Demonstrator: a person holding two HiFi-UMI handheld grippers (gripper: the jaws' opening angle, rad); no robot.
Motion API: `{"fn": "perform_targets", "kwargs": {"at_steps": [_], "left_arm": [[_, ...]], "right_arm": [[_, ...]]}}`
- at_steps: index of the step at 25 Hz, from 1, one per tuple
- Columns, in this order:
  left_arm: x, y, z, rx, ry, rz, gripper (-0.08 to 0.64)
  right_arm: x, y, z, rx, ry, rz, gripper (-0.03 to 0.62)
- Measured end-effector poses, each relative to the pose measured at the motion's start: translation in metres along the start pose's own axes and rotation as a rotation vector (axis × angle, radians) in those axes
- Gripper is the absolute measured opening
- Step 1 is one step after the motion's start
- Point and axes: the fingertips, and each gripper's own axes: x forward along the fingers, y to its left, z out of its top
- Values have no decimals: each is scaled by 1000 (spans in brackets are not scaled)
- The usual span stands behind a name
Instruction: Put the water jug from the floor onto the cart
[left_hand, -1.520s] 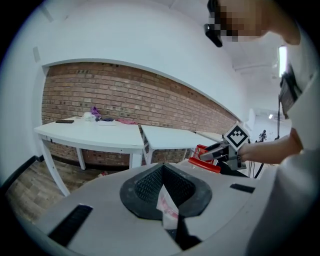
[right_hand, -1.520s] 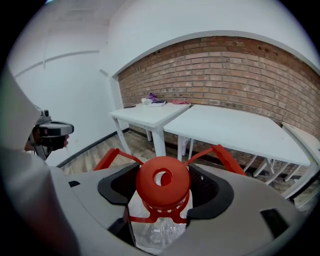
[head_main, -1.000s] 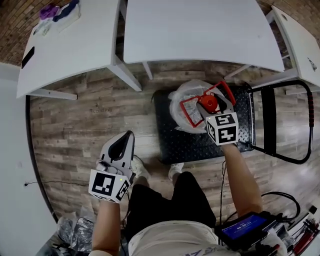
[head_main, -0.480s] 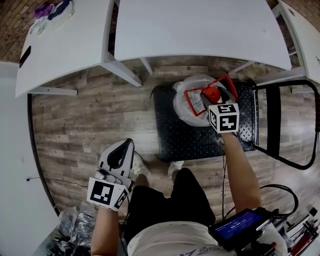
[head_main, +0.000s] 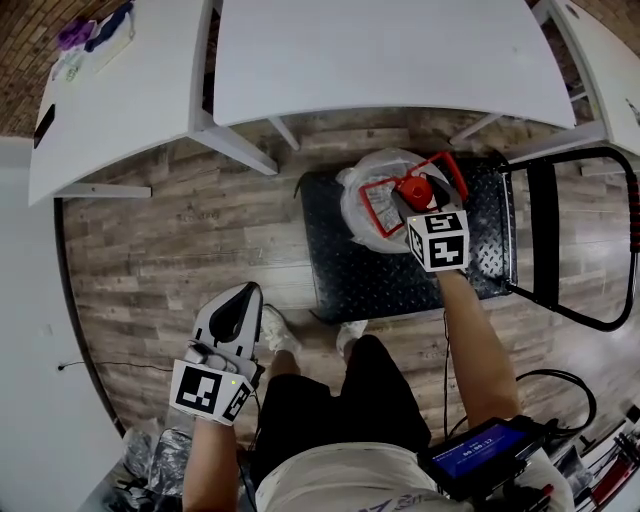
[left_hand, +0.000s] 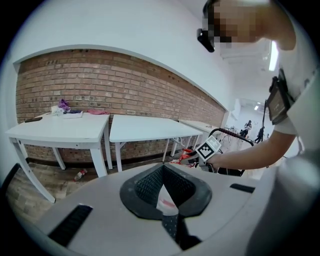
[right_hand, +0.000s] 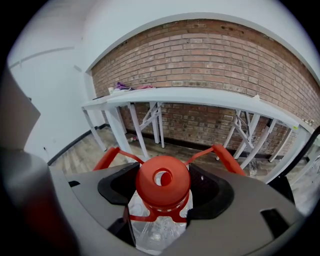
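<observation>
The water jug (head_main: 372, 207) is a clear plastic bottle with a red cap (right_hand: 163, 182) and a raised red carry handle (head_main: 445, 165). It stands over the far part of the cart's black ribbed deck (head_main: 350, 270); I cannot tell if it rests on the deck. My right gripper (head_main: 424, 204) is shut on the jug's neck, with the cap between the pads (right_hand: 210, 192). My left gripper (head_main: 233, 312) hangs at the left over the wooden floor, far from the jug. It is shut (left_hand: 162, 192) with nothing in it.
The cart's black push handle (head_main: 603, 240) stands at the right. White tables (head_main: 380, 60) span the far side, and their legs (head_main: 238, 150) reach down near the cart. The person's feet (head_main: 277, 330) are by the cart's near edge. Cables and a blue-screened device (head_main: 480, 450) lie at lower right.
The right gripper and the jug have shifted slightly toward the far side of the cart deck. The left gripper has dropped back a little toward the person, still shut.
</observation>
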Motion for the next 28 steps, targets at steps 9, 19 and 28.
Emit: {"fn": "perform_targets", "kwargs": {"at_steps": [9, 19, 28], "left_arm": [[-10, -11, -5, 40, 6, -10, 2], [-27, -20, -15, 28, 8, -21, 2], [-51, -23, 5, 48, -38, -30, 2]], "right_arm": [[-4, 5, -7, -10, 3, -5, 313], [-3, 6, -10, 7, -22, -9, 314], [-55, 20, 43, -20, -179, -4, 314]]}}
